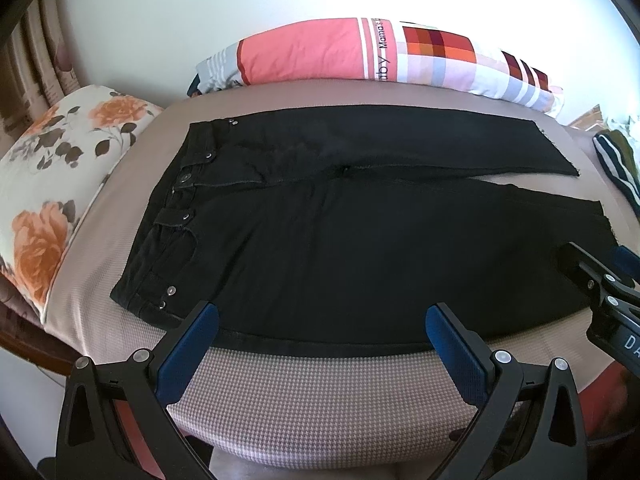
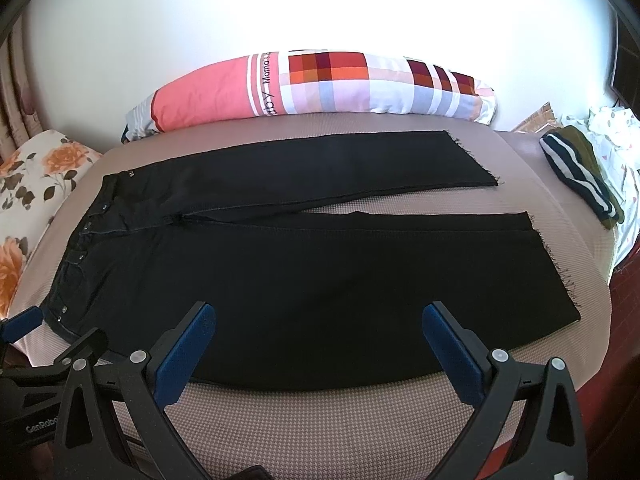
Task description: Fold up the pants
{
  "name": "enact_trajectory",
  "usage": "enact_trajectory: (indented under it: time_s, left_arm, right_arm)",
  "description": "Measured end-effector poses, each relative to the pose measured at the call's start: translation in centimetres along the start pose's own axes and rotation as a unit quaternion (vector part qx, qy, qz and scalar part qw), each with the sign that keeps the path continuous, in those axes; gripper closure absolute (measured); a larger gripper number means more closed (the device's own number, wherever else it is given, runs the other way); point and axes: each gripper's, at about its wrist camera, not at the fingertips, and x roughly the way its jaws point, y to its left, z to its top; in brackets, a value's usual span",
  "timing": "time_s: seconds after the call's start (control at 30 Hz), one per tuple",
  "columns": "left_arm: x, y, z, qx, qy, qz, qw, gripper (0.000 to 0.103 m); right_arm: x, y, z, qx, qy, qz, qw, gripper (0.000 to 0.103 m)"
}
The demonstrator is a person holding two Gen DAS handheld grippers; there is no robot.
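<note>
Black pants (image 1: 340,232) lie flat on the bed, waistband to the left, both legs spread to the right with a narrow gap between them; they also show in the right wrist view (image 2: 320,272). My left gripper (image 1: 322,330) is open and empty, over the near edge of the pants close to the waistband. My right gripper (image 2: 320,328) is open and empty, over the near edge of the near leg. The right gripper shows at the right edge of the left wrist view (image 1: 600,280). The left gripper shows at the lower left of the right wrist view (image 2: 48,344).
The bed cover (image 1: 320,396) is pink houndstooth. A long pink and checked pillow (image 1: 360,56) lies along the far wall. A floral pillow (image 1: 52,184) lies at the left. A dark striped garment (image 2: 580,176) lies at the right bed edge.
</note>
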Motion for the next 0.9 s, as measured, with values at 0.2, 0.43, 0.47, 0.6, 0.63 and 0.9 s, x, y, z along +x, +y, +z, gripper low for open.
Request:
enact_trajectory:
  time_s: [0.2, 0.43, 0.47, 0.6, 0.63, 0.9]
  left_arm:
    - [0.1, 0.1, -0.1, 0.000, 0.000, -0.002, 1.0000, 0.000]
    - [0.4, 0.3, -0.1, -0.002, 0.000, -0.004, 1.0000, 0.000]
    - [0.4, 0.4, -0.1, -0.003, 0.000, -0.003, 1.0000, 0.000]
    - [0.6, 0.5, 0.1, -0.007, 0.001, -0.003, 1.0000, 0.000]
    - [0.6, 0.5, 0.3, -0.008, 0.001, -0.002, 1.0000, 0.000]
    - [1.1, 1.1, 1.5, -0.020, 0.001, 0.002, 0.9998, 0.000]
  right_arm:
    - [0.0, 0.0, -0.1, 0.000, 0.001, 0.000, 1.000, 0.000]
    - [0.1, -0.2, 0.0, 0.004, 0.001, -0.006, 1.000, 0.000]
    - [0.1, -0.2, 0.0, 0.003, 0.001, -0.008, 1.000, 0.000]
    - [0.1, -0.3, 0.2, 0.003, 0.001, -0.012, 1.000, 0.000]
    - [0.1, -0.3, 0.3, 0.003, 0.001, -0.012, 1.000, 0.000]
    - [0.4, -0.2, 0.8, 0.002, 0.002, -0.014, 1.000, 0.000]
